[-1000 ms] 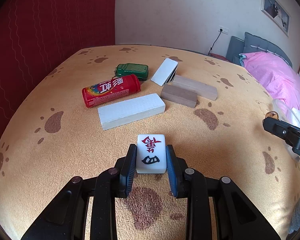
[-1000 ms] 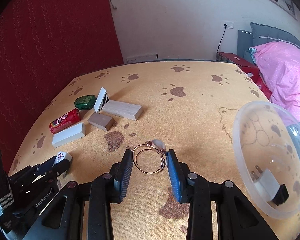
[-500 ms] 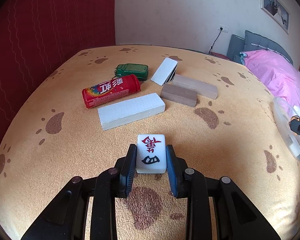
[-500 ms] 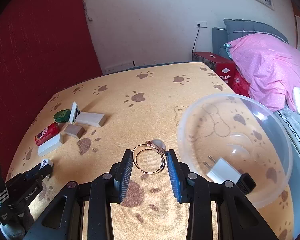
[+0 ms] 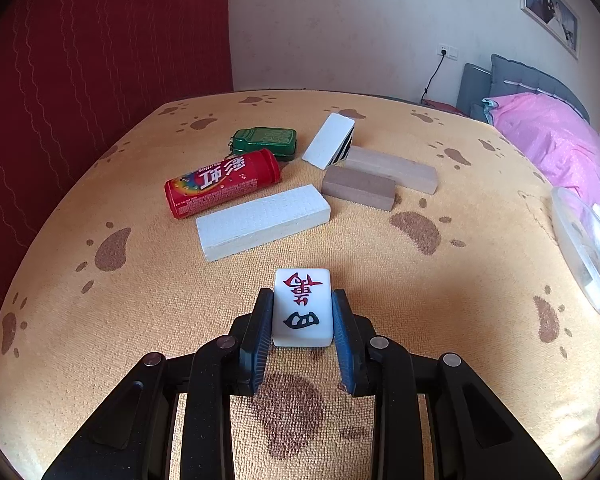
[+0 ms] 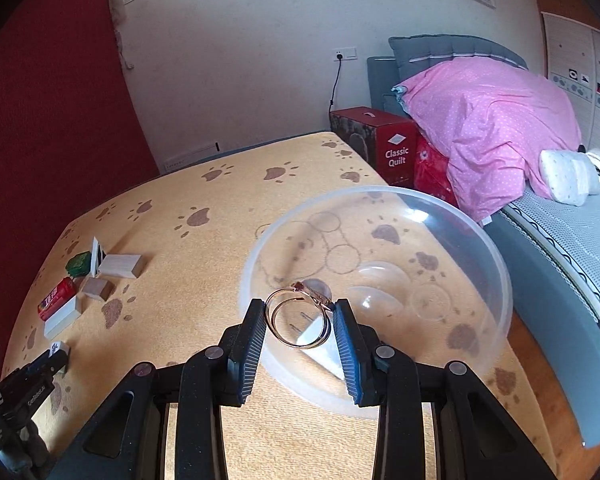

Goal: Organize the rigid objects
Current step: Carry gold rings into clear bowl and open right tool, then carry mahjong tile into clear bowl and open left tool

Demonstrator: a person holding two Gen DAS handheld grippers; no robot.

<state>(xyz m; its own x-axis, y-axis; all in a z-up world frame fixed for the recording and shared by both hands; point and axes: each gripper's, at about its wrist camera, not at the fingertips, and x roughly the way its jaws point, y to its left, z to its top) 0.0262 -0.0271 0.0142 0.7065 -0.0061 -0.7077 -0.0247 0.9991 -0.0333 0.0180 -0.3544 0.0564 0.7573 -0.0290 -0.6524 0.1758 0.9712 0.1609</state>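
Being held over the clear bowl's (image 6: 496, 280) near rim, the ring (image 6: 299, 317) is clamped in the right tool (image 6: 300, 320); the left tool (image 5: 302, 312) is gripping the mahjong tile (image 5: 302, 306).

Red curtain (image 5: 80, 60) left, white wall (image 6: 240, 60), grey bed (image 6: 560, 260) with pink quilt (image 6: 492, 120), framed picture (image 5: 548, 4)

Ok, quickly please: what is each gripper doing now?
Left gripper: closed on the mahjong tile.
Right gripper: closed on the ring.
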